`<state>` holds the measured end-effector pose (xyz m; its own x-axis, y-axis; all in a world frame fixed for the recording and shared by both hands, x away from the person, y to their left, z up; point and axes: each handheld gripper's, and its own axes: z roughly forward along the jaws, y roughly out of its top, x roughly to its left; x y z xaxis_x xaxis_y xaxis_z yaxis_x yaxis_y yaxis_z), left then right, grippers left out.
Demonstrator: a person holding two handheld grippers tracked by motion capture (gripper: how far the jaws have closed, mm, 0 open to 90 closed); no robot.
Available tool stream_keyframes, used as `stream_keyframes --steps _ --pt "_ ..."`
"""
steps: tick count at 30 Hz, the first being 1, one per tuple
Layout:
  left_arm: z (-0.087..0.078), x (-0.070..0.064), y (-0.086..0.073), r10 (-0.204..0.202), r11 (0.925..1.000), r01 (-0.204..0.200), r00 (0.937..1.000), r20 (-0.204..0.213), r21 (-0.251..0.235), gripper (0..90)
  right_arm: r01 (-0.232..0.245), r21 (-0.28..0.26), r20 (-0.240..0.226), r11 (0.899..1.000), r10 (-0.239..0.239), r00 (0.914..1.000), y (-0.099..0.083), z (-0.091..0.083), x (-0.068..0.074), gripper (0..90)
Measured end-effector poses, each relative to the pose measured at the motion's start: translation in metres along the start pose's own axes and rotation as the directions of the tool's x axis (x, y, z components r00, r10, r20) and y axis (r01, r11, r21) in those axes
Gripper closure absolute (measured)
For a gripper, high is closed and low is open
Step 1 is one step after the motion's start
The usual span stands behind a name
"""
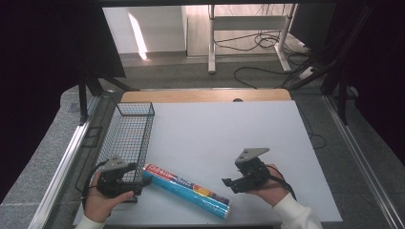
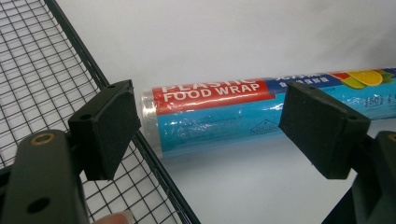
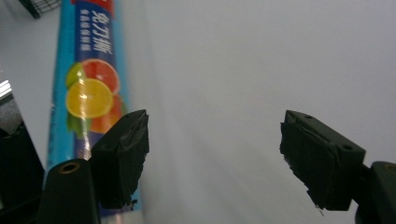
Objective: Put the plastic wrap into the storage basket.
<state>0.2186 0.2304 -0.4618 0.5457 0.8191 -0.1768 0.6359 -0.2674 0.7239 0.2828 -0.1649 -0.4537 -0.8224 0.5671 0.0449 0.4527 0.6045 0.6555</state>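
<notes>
A roll of plastic food wrap (image 1: 187,190), blue with a red label end, lies slanted on the white table (image 1: 229,129) near the front edge. My left gripper (image 1: 142,183) stands open at the roll's red end, beside the wire basket (image 1: 128,136). In the left gripper view the roll (image 2: 219,112) lies just beyond the open jaws of the gripper (image 2: 210,126), untouched. My right gripper (image 1: 229,185) is open to the right of the roll's other end. In the right gripper view the roll (image 3: 88,79) runs past the left jaw; the right gripper (image 3: 215,149) holds nothing.
The black wire basket (image 2: 42,70) stands along the table's left side with nothing in it, its near corner close to my left hand. Its corner (image 3: 39,5) shows far off in the right gripper view. Beyond the table are a desk frame and cables on the floor.
</notes>
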Motion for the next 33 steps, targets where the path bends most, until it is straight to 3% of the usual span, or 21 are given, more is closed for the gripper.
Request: stream_keyframes --steps 12,25,27,28,33 --pt "0.0 0.001 -0.001 -0.005 1.0 0.005 1.0 -0.005 -0.003 19.5 0.08 0.046 -0.097 0.996 -0.075 0.9924 0.034 0.026 0.035 24.0" --pt "-0.001 0.0 -0.001 0.001 1.0 -0.001 1.0 -0.003 -0.003 19.5 0.129 0.102 -0.153 0.986 -0.112 0.9819 0.05 0.055 0.062 23.7" --pt "-0.001 0.0 -0.001 0.004 1.0 -0.004 1.0 -0.002 -0.003 19.5 0.143 0.118 -0.159 0.983 -0.124 0.9795 0.052 0.06 0.067 23.6" --pt "0.0 -0.001 -0.001 0.004 1.0 -0.004 1.0 -0.002 -0.005 19.5 0.169 0.14 -0.168 0.976 -0.145 0.975 0.053 0.068 0.073 23.5" --pt "-0.001 -0.001 -0.001 0.003 1.0 -0.003 1.0 0.0 -0.006 19.5 0.187 0.188 -0.174 0.964 -0.154 0.9726 0.053 0.081 0.081 22.7"
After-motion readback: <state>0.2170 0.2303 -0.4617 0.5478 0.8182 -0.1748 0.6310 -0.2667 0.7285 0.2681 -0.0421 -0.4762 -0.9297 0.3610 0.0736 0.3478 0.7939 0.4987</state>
